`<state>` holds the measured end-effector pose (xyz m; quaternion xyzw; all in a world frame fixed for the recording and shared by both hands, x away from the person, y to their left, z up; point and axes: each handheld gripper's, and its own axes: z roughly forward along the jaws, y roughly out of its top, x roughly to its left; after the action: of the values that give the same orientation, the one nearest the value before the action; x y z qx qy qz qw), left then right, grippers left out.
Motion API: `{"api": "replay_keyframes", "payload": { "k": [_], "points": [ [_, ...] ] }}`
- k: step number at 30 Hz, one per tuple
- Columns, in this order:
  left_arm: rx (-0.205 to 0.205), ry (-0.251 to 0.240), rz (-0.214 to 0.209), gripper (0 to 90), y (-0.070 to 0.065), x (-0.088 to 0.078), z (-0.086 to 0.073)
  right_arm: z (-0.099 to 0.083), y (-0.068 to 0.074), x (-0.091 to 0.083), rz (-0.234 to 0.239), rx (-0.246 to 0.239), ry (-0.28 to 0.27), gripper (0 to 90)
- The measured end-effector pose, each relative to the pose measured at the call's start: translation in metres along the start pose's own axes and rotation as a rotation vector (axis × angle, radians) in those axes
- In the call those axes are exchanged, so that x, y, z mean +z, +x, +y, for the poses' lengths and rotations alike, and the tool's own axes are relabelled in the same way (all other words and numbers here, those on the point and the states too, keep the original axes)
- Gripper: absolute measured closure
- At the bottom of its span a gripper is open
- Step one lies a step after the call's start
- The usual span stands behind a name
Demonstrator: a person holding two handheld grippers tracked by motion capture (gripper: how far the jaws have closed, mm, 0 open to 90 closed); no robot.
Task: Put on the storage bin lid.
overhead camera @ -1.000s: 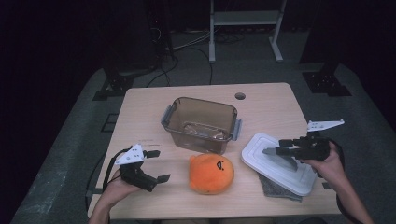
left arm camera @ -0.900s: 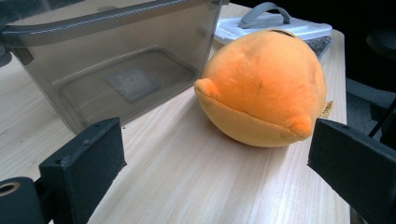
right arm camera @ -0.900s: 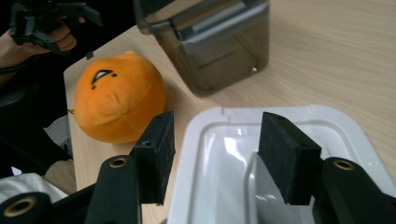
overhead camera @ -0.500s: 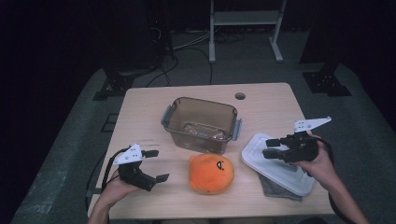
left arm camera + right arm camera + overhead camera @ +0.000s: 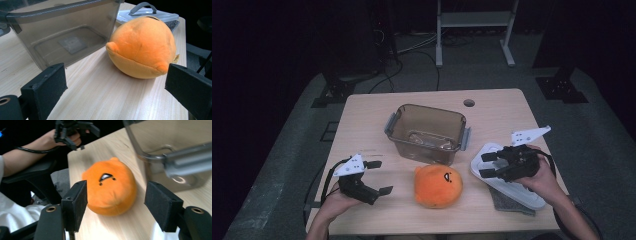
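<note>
As seen: one plush [image 5: 438,186], one bin [image 5: 427,132]

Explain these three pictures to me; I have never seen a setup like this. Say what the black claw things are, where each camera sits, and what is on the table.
A person sits at a wooden table with a hand-held two-jaw tool in each hand: the left gripper and the right gripper. One camera looks down from above; the other two ride on the grippers and look along their black jaws. On the table are an orange plush toy, an empty clear brown box and its white lid, lying on a grey cloth. Both grippers are open and hold nothing; the right one's jaws have just been opening. Both point at the toy.
</note>
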<state>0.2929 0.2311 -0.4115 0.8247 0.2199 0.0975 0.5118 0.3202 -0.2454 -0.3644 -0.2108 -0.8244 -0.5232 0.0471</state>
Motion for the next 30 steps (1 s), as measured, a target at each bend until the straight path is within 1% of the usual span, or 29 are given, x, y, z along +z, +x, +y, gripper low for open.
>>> {"api": "replay_keyframes", "payload": {
  "k": [5, 15, 23, 30],
  "points": [
    [0.000, -0.001, -0.002, 2.9, 0.000, 0.000, 0.000, 0.007, 0.009, 0.013, 0.028, -0.026, 0.020, 31.3],
    [-0.005, -0.003, -0.001, 2.9, 0.000, 0.000, 0.000, 0.026, 0.019, 0.043, 0.085, -0.077, 0.066, 30.5],
    [-0.008, -0.011, -0.001, 2.9, 0.000, -0.002, 0.000, 0.038, 0.020, 0.071, 0.112, -0.106, 0.125, 30.5],
    [-0.008, -0.011, -0.004, 2.9, 0.001, -0.002, -0.001, 0.041, 0.019, 0.097, 0.126, -0.123, 0.171, 30.5]
  ]
}}
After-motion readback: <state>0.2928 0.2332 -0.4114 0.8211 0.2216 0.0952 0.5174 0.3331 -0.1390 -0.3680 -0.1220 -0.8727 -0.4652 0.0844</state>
